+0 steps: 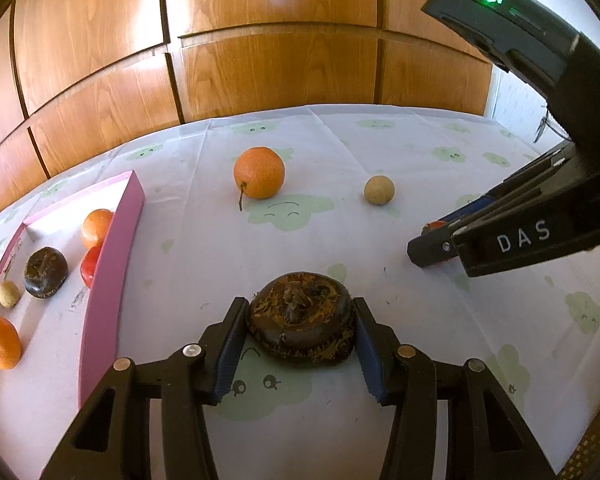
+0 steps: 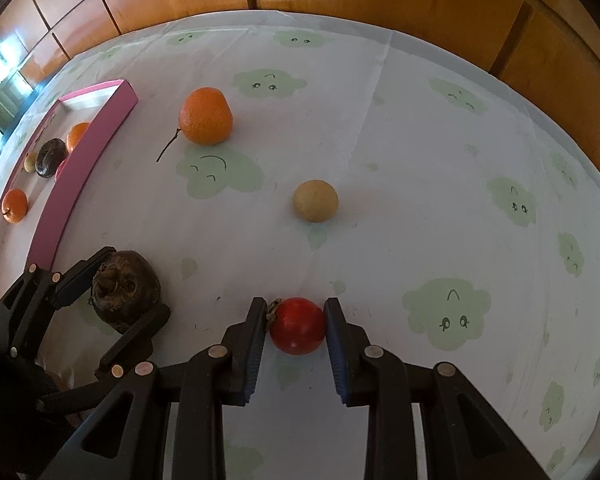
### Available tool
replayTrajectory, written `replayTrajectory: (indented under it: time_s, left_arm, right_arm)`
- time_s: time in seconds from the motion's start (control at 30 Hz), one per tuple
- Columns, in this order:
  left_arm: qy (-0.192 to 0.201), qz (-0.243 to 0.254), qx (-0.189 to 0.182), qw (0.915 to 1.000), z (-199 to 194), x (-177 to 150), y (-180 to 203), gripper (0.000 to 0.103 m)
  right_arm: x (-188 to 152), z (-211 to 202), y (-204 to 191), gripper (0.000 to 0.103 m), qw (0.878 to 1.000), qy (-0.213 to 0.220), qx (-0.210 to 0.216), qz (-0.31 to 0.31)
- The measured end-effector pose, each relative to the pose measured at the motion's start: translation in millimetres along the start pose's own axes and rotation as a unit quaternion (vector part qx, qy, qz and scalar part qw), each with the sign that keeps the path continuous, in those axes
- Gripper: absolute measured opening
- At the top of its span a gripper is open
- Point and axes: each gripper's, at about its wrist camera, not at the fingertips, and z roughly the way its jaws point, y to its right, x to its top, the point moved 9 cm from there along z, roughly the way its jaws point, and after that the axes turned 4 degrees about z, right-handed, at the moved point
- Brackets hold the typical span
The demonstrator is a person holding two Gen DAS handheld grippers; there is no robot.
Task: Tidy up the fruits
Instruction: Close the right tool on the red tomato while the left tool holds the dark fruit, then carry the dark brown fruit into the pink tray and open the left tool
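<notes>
A pink tray (image 1: 112, 264) is seen at the table's left edge, holding two oranges, a dark fruit, a red fruit and a small pale one. Just beside it, a dark brown fruit (image 1: 300, 320) is clamped by the left gripper (image 1: 300, 334). An orange (image 2: 206, 116) and a pale round fruit (image 2: 315, 201) lie mid-table. Near the front edge, a red fruit (image 2: 298, 326) is gripped by the right gripper (image 2: 296, 328).

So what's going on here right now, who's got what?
Each handheld gripper is clamped on a fruit on the tablecloth. The left gripper grips a dark brown wrinkled fruit; the right gripper grips a small red fruit. An orange and a small tan ball-shaped fruit lie loose. The pink tray already holds five fruits.
</notes>
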Motion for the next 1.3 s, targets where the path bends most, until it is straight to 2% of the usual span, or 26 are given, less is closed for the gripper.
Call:
replayTrajectory:
  time_s: [0.43, 0.83, 1.07, 1.3]
  left_arm:
    - [-0.008, 0.004, 0.009, 0.9999, -0.3, -0.4, 0.0, 0.052]
    - [-0.03, -0.018, -0.001, 0.9994, -14.0, -6.1, -1.3, 0.051]
    - [-0.012, -0.02, -0.005, 0.9997, -40.2, 1.7, -2.6, 0.051]
    - [0.009, -0.034, 0.001, 0.9994, -70.1, 8.8, -19.6, 0.051]
  right_arm:
    - [0.8, 8.0, -8.0, 0.03, 1.0, 0.001, -0.007, -0.012]
    - [-1.1, 4.4, -13.5, 0.03, 0.999, 0.008, -0.018, -0.034]
    - [-3.4, 3.7, -16.4, 0.029, 0.999, 0.011, -0.024, -0.041]
    - [-5.3, 2.5, -22.3, 0.029, 0.998, 0.015, -0.031, -0.047]
